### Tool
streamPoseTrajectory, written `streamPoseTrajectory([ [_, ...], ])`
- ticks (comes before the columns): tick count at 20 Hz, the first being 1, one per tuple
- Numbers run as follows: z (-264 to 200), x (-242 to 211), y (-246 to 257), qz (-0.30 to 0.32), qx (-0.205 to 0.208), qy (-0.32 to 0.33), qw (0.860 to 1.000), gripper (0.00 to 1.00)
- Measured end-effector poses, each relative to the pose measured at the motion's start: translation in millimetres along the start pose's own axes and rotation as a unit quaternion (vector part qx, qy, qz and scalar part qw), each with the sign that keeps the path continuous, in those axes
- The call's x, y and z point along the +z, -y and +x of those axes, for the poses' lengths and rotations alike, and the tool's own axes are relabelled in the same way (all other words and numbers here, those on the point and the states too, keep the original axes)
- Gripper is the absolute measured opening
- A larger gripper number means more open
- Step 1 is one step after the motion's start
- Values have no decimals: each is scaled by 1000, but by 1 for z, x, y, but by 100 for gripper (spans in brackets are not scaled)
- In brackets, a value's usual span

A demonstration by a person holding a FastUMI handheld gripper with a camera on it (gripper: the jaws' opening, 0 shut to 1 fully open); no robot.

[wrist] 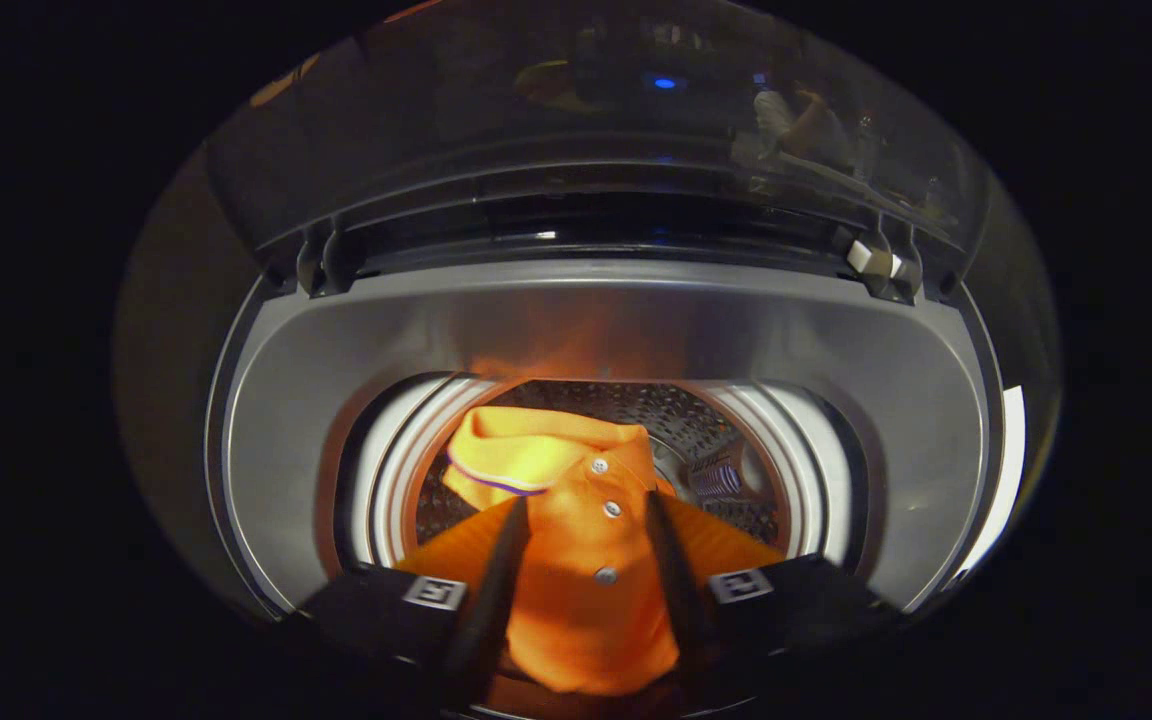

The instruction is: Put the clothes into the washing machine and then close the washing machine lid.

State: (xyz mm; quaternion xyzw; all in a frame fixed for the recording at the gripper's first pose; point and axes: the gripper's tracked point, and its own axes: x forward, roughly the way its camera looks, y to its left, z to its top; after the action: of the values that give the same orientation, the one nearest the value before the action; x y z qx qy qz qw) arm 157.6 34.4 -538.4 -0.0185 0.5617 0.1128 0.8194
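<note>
Top-loading washing machine (336,420) seen from above, opening facing the camera. Grey top deck surrounds a round drum mouth. Lid (586,120) raised and standing open beyond the drum, transparent and dark, carrying faint reflections and one small blue light. Hinged at the rear by two brackets, with a small white block (861,257) beside the right one.

Drum (696,430) perforated metal inside, ringed by a pale collar (386,470). Ribbed part visible low on the drum wall, right of the garment.

Orange polo shirt (576,560) hanging over the drum mouth, held up between the fingers, collar end pointing into the drum. Collar (506,455) folded over, edged with a dark stripe. Three small pale buttons (607,575) in a row down the placket. Lower cloth bunched and draped down near the gripper body. Orange glow cast on the deck wall behind.

Gripper (586,520) closed on the shirt: both fingers pressing against the fabric from either side, cloth bulging between them. Square printed markers (435,592) on each finger mount.
</note>
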Motion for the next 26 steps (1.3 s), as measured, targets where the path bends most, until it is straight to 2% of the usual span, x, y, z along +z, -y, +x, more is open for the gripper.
streamPoseTrajectory([
  [2,-1,-1,-1,-7,1,0,1000,100],
  [8,-8,-2,-6,-18,2,10,1000,100],
  [16,-50,16,-19,-10,16,90,996,100],
  [21,-108,44,-19,2,13,164,986,100],
  [26,-202,88,-18,11,12,264,965,99],
])
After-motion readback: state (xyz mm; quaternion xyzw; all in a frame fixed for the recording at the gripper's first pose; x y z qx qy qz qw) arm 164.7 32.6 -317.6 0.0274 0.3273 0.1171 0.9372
